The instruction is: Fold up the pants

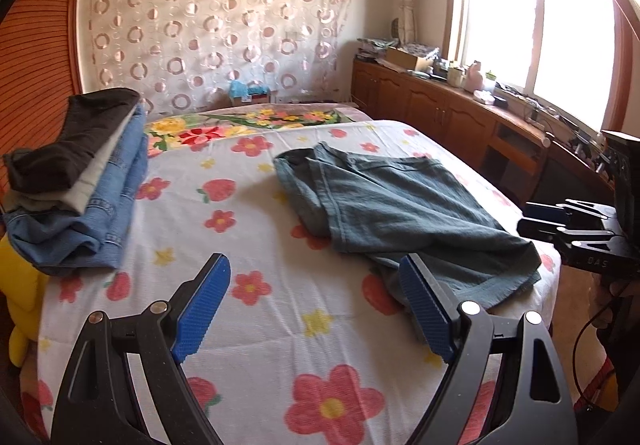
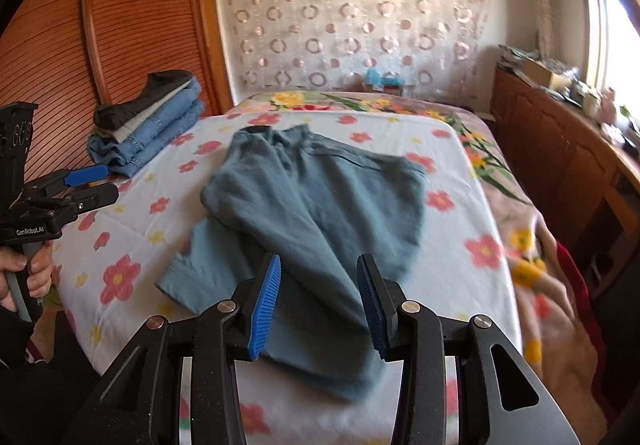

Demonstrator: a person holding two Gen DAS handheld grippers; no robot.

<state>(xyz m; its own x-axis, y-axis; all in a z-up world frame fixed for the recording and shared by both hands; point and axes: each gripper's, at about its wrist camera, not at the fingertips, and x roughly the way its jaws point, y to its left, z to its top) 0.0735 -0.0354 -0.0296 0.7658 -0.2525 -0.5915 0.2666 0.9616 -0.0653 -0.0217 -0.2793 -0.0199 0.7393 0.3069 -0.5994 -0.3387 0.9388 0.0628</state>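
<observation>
Grey-teal pants (image 1: 400, 205) lie crumpled and partly doubled over on the flowered sheet (image 1: 256, 229) of a bed. My left gripper (image 1: 316, 269) hovers above the sheet just left of the pants' near hem, jaws wide open with nothing between them. In the right wrist view the pants (image 2: 312, 205) spread out ahead, waistband far, legs toward me. My right gripper (image 2: 319, 265) hangs over the near leg with its blue pads apart and no cloth pinched. The right gripper (image 1: 528, 221) also shows at the bed's right edge, the left gripper (image 2: 102, 183) at the left edge.
A stack of folded clothes (image 1: 80, 185), jeans under dark and pale items, sits at the bed's far left by a wooden wardrobe (image 2: 140, 5). A low wooden cabinet (image 1: 440, 113) runs under the window on the right. A yellow plush toy (image 1: 20, 285) leans beside the bed.
</observation>
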